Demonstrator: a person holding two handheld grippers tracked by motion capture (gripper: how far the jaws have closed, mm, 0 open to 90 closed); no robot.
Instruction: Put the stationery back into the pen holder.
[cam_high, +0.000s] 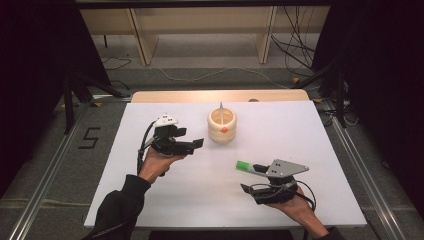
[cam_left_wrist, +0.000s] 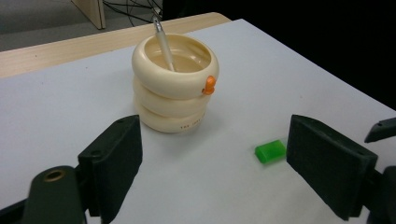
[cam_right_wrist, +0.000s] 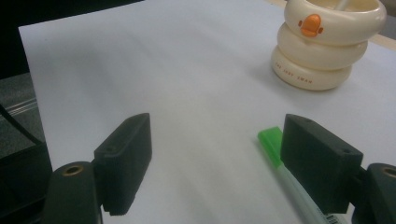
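The cream ringed holder (cam_high: 222, 126) stands near the table's (cam_high: 150, 200) far edge, one pen (cam_high: 220, 110) upright inside. The green-capped pen (cam_high: 247, 167) lies toward the near right corner beside the right gripper (cam_high: 250, 178), apparently awaiting pickup. Both the right and the left gripper (cam_high: 198, 144) gape empty.

Black two-jaw grippers with blocky pads: left gripper (cam_high: 199, 143) is capped white, right gripper (cam_high: 250, 178) is topped by a grey three-cornered plate. Black cables trailing; a dark sleeve is worn.
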